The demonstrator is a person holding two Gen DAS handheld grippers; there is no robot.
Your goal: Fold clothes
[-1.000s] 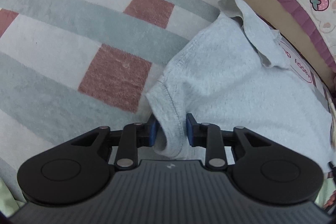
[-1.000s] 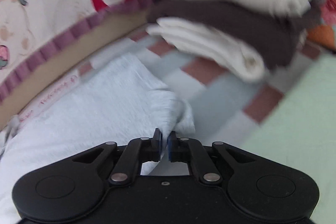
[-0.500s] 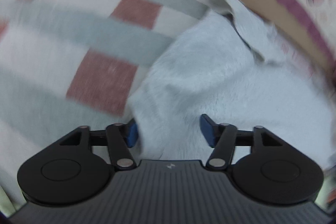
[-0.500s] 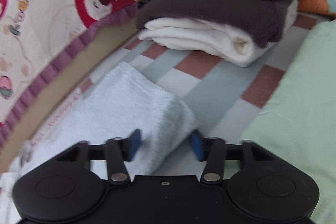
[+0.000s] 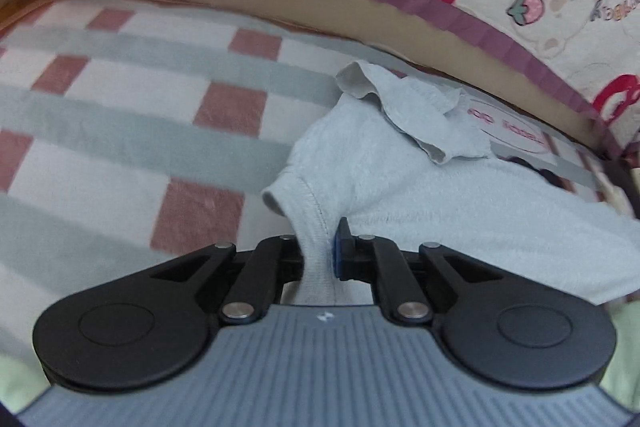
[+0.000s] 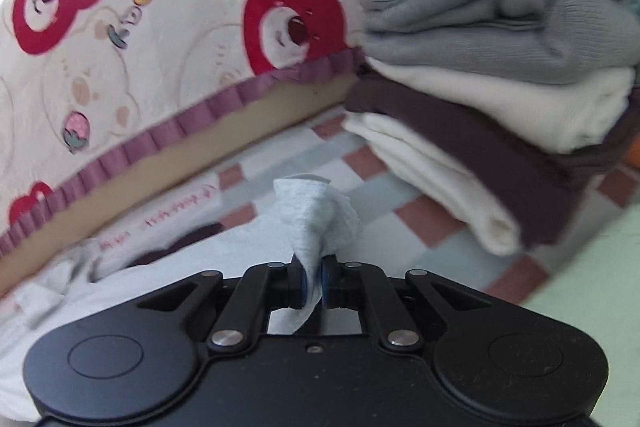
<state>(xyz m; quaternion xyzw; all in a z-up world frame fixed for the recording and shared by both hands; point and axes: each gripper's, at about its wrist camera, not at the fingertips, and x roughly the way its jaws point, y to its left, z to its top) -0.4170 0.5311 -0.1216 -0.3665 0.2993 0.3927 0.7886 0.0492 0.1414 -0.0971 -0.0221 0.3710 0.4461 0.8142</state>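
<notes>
My left gripper (image 5: 322, 253) pinches hem of light blue shirt (image 5: 400, 179); right gripper (image 6: 313, 281) pinches bunched corner. Shirt lies on checked blanket (image 5: 120, 131), sleeve at 1 o'clock. Judging mid-fold: next, carry both corners across evenly. Folded stack (image 6: 500, 75) at 2 o'clock.

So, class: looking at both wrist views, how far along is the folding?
Done: a stack of folded clothes sits on the checked blanket. In hand: both the left gripper and the right gripper are shut on the pale shirt. Left: the shirt lies rumpled, sleeve flipped, not yet folded or stacked.
</notes>
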